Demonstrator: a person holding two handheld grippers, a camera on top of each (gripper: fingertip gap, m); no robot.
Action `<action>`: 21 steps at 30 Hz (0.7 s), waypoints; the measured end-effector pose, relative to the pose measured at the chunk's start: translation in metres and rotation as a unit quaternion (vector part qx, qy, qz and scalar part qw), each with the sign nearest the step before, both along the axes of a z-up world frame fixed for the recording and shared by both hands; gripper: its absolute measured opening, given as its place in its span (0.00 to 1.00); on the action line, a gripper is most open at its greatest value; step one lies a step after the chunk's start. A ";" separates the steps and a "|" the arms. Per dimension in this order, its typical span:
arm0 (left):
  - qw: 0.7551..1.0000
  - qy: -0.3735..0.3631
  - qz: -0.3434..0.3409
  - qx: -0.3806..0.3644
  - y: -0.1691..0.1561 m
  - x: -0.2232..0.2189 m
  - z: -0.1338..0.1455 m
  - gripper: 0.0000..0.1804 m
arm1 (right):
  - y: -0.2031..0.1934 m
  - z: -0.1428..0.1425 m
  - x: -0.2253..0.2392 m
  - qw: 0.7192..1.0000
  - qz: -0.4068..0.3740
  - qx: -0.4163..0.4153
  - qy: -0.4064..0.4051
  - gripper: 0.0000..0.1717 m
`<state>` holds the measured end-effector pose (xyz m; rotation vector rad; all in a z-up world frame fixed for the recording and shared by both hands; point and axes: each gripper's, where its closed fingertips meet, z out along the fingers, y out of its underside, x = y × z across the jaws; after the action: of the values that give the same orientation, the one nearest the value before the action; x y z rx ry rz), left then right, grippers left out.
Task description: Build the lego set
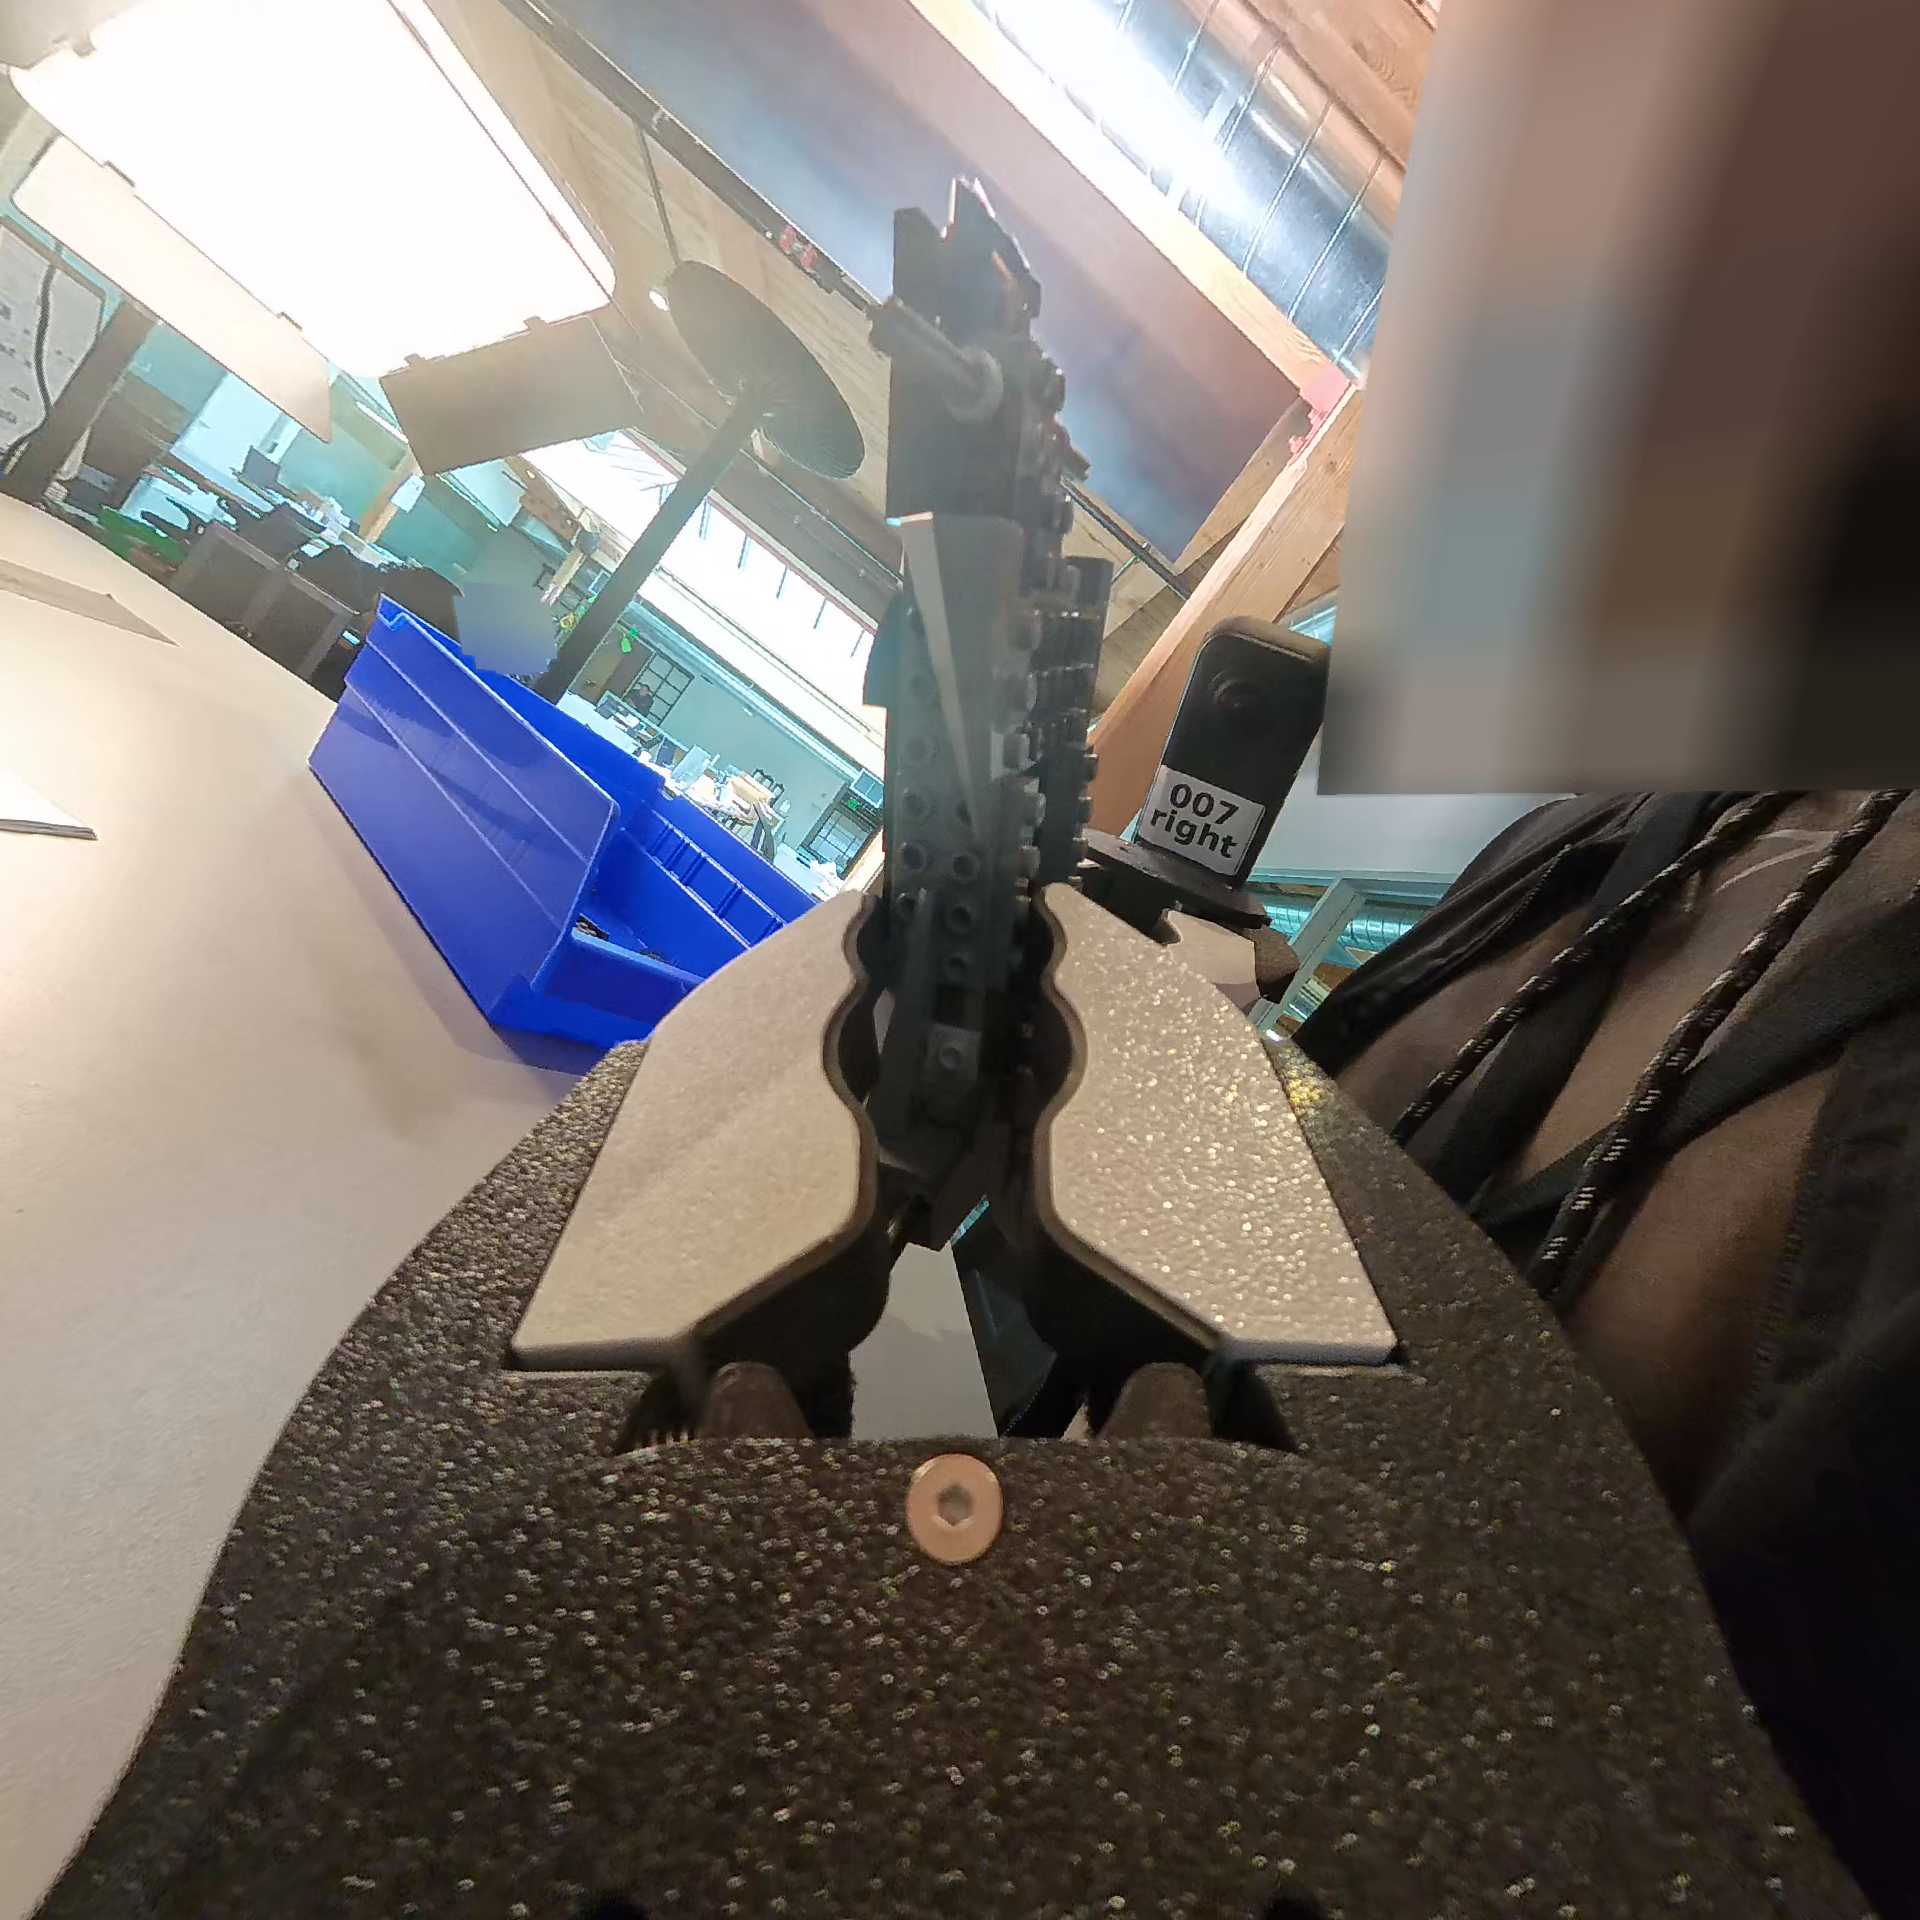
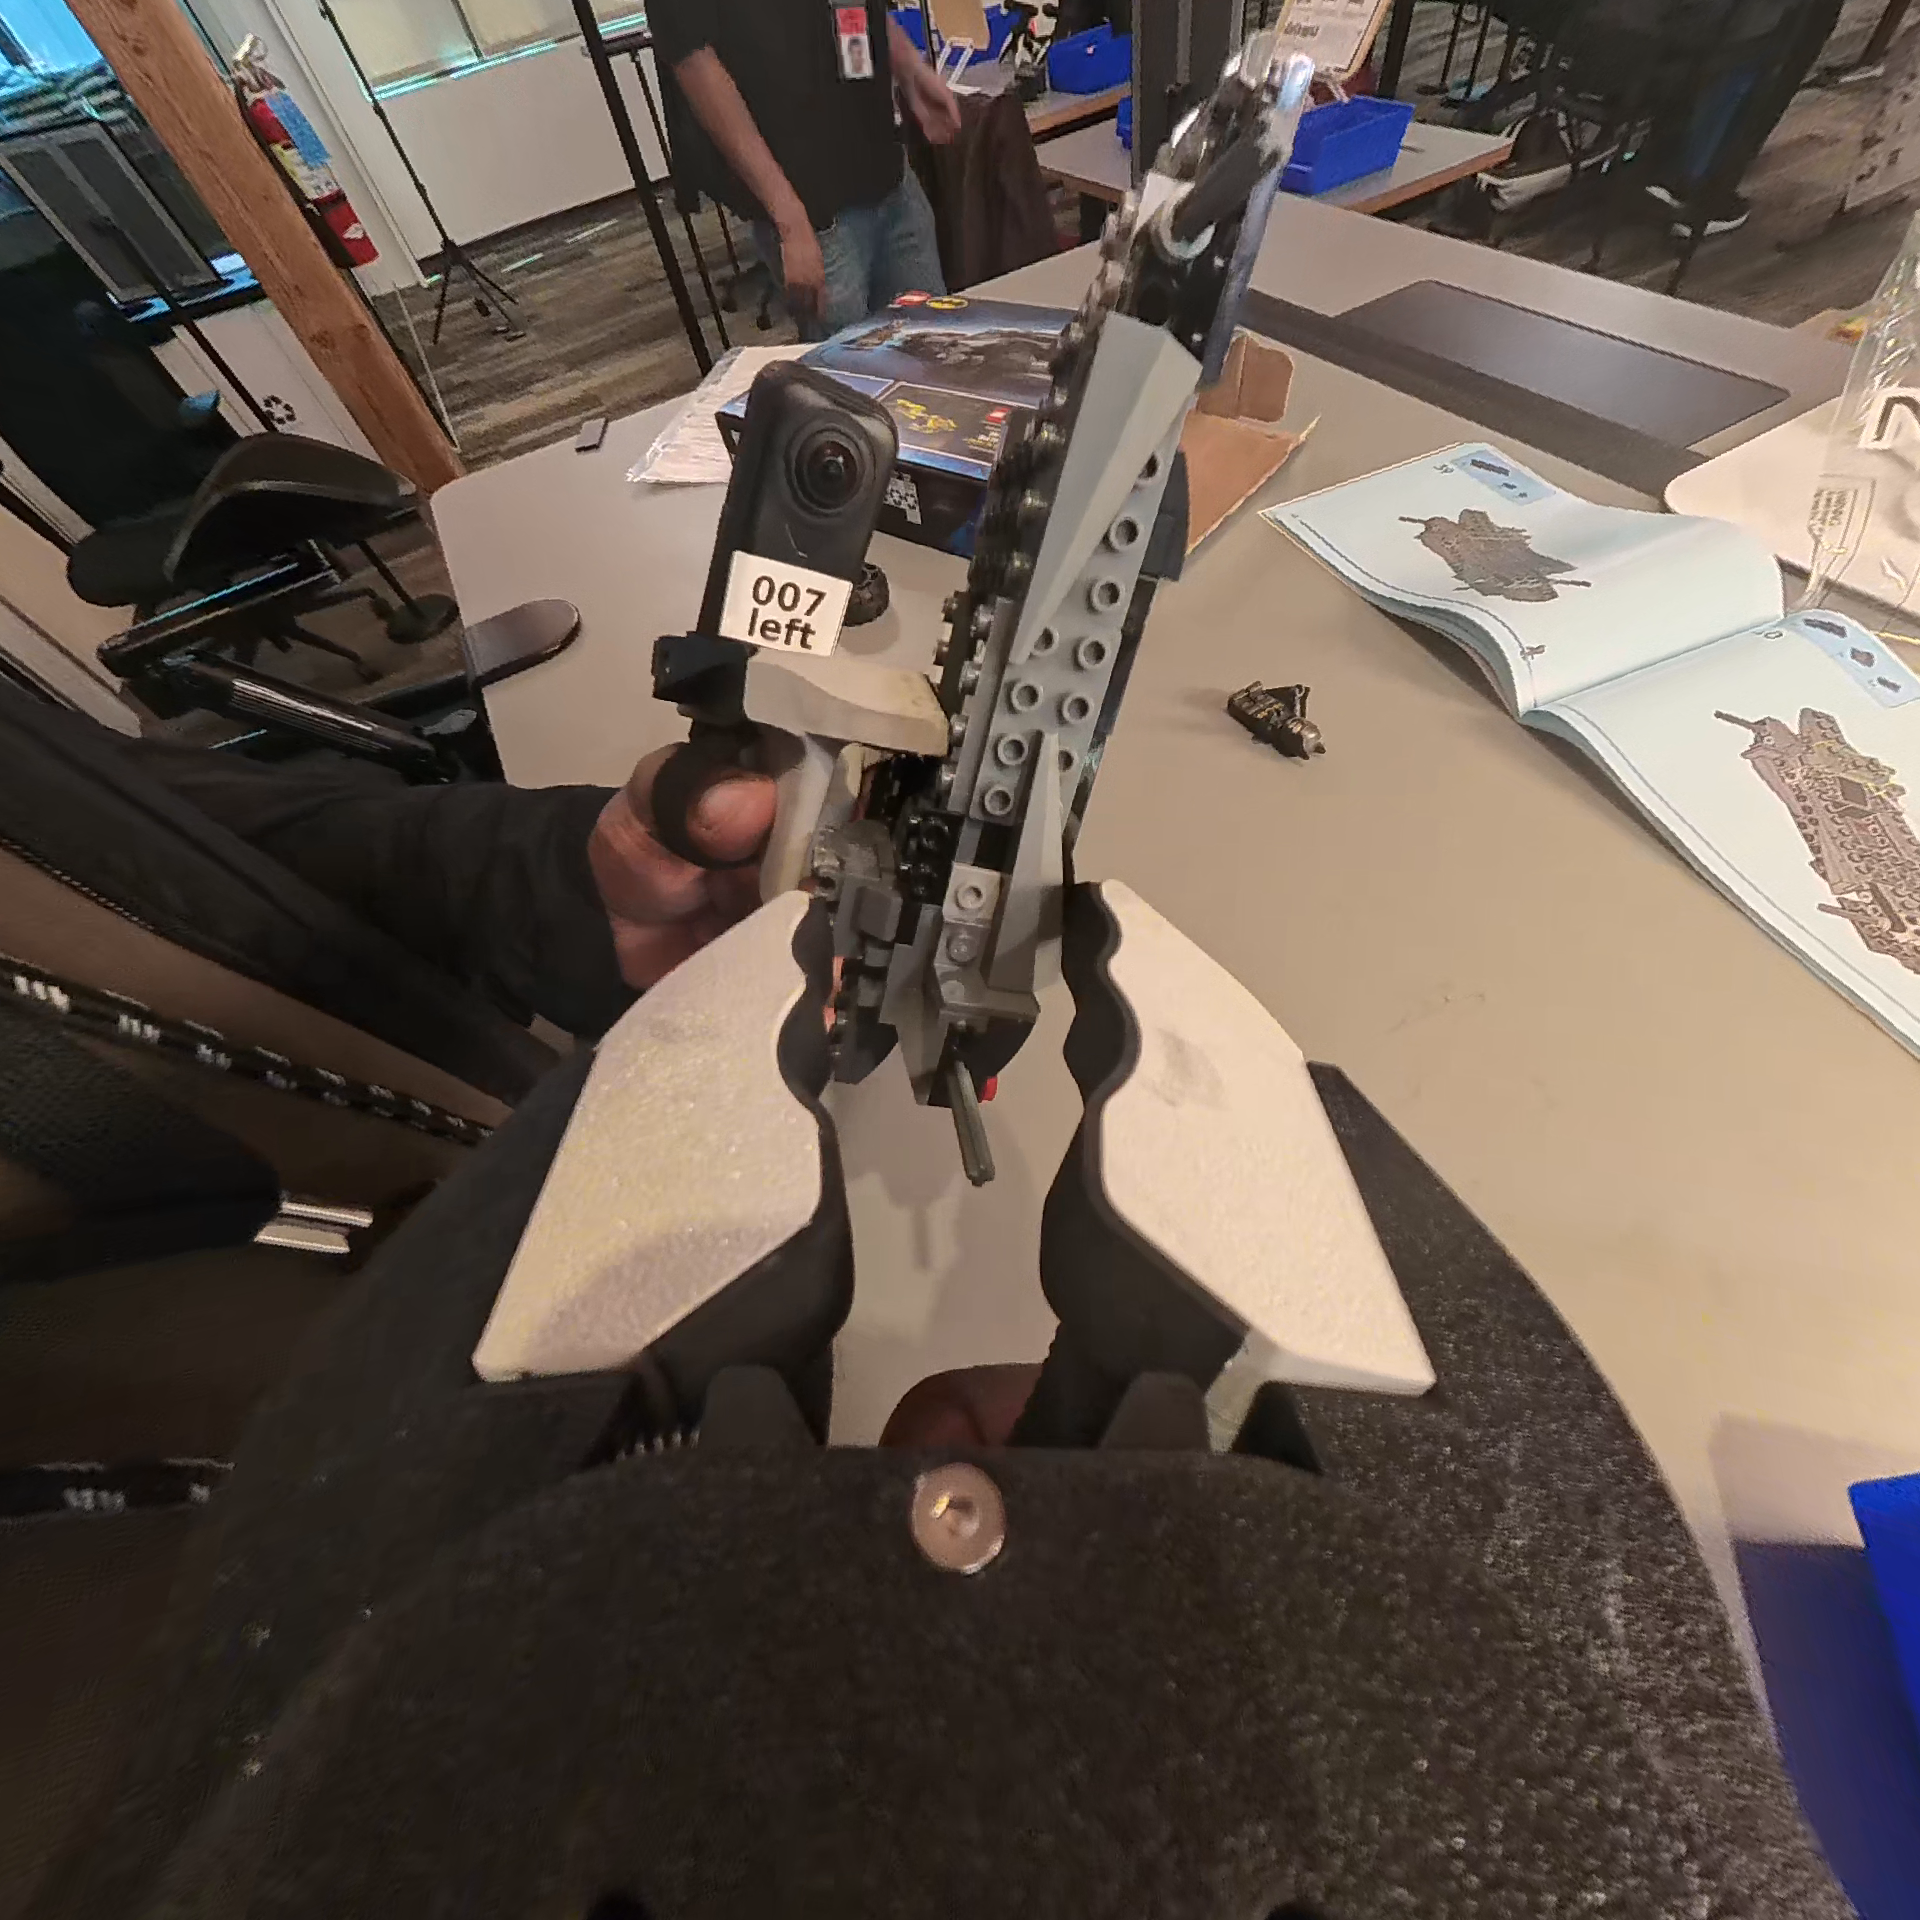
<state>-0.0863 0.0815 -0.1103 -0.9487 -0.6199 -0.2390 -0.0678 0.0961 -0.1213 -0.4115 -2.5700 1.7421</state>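
Note:
My left gripper (image 1: 961,914) is shut on a long dark grey brick model (image 1: 966,582) and holds it upright above the table. In the right wrist view the left gripper (image 2: 904,748) comes in from the left and clamps the model (image 2: 1081,582) about its middle, with a hand behind it. My right gripper (image 2: 940,904) is open around the model's lower end. Its right pad (image 2: 1091,966) lies at the grey wedge, and a sliver of gap shows at its left pad (image 2: 805,997). A thin axle (image 2: 971,1132) sticks out below the model.
A blue bin (image 1: 499,790) stands on the grey table (image 1: 156,935). An open instruction booklet (image 2: 1621,665), a small dark brick piece (image 2: 1273,717) and a set box (image 2: 935,416) lie farther off. A person (image 2: 810,156) stands beyond the table, and an office chair (image 2: 281,540) is at the left. My left gripper's tips are some 20 cm from the small dark brick piece (image 2: 1273,717).

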 end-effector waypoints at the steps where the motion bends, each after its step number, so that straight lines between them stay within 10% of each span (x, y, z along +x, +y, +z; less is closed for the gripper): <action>1: 1.000 0.001 0.002 -0.001 0.000 0.000 0.000 0.15 | 0.000 0.000 0.000 1.000 0.002 0.000 0.001 0.25; 21: 0.998 -0.005 0.051 -0.031 0.007 0.002 -0.001 0.14 | 0.005 -0.008 0.003 0.999 0.004 -0.016 -0.048 0.28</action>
<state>-0.0848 0.0885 -0.1110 -0.9740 -0.6866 -0.1350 -0.0645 0.1010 -0.1293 -0.4989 -2.6145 1.8127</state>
